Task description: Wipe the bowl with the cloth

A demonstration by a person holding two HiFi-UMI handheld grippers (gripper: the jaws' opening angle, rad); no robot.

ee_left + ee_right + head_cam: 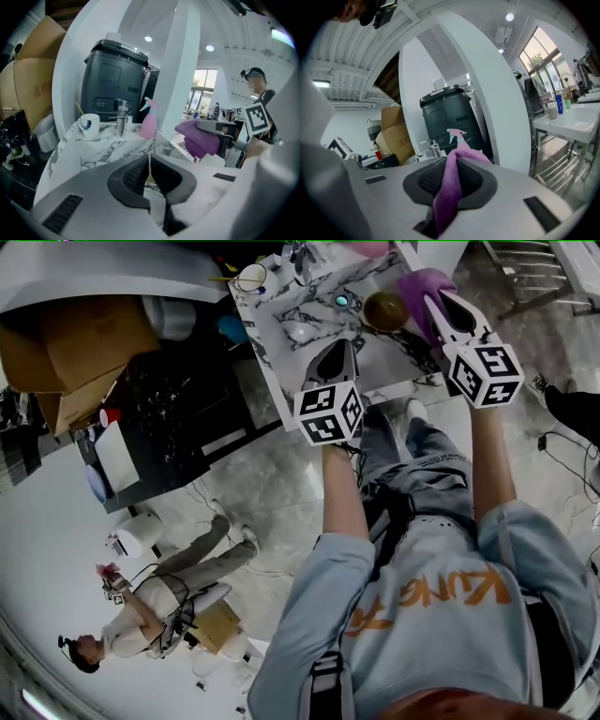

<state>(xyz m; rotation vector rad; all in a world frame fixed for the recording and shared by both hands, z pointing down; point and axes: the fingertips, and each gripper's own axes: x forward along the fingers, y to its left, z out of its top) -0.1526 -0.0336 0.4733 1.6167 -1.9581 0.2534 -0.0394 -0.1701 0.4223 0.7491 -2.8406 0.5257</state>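
A brown bowl (385, 310) stands on the marble table (281, 371), towards its far right. My right gripper (435, 304) hovers just right of the bowl, shut on a purple cloth (417, 285) that bunches beyond its tips. The cloth (449, 187) runs between its jaws in the right gripper view. In the left gripper view the cloth (199, 137) hangs from the right gripper (206, 125) at the right. My left gripper (345, 345) is over the table's near part, left of and nearer than the bowl. It (150, 171) is shut with nothing held.
A white mug (89, 124), a metal dispenser (122, 119) and a pink spray bottle (149, 123) stand at the table's far side. A black bin (115, 79) and cardboard boxes (66, 352) lie beyond. Another person (150, 606) stands on the floor at lower left.
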